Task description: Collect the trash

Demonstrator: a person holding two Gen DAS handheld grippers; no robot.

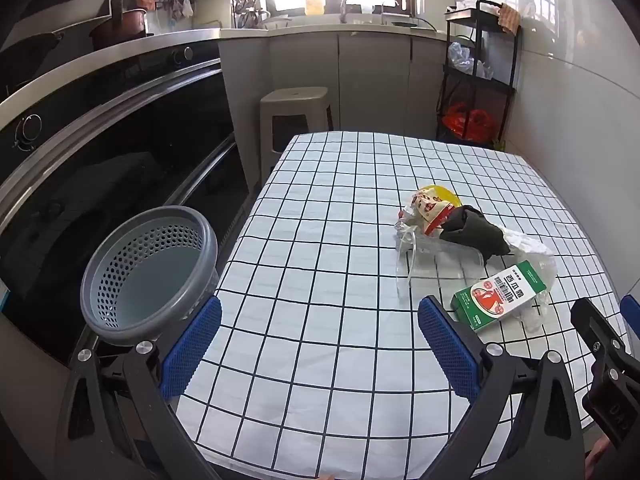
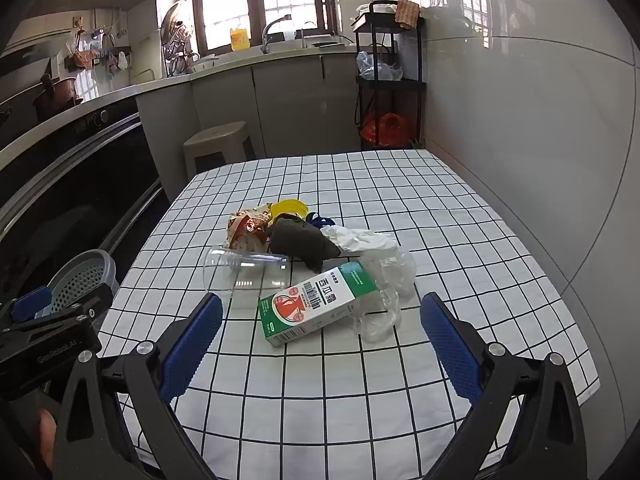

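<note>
A heap of trash lies on the checked tablecloth (image 2: 460, 216): a green and white carton (image 2: 316, 304) on its side, a clear plastic cup (image 2: 244, 272) tipped over, a printed snack wrapper (image 2: 248, 228), a dark crumpled rag (image 2: 300, 244), a yellow lid (image 2: 288, 208), white tissue (image 2: 360, 240) and clear film (image 2: 384, 292). My right gripper (image 2: 320, 344) stands open just short of the carton. My left gripper (image 1: 320, 344) is open over bare cloth, with the carton (image 1: 498, 294) to its right. A grey perforated bin (image 1: 148, 272) stands off the table's left edge.
A dark oven front (image 1: 120, 168) runs along the left. A beige stool (image 1: 296, 120) stands beyond the table, and a black shelf rack (image 1: 480, 72) with bags fills the far right corner. A tiled wall (image 2: 540, 140) borders the table's right side.
</note>
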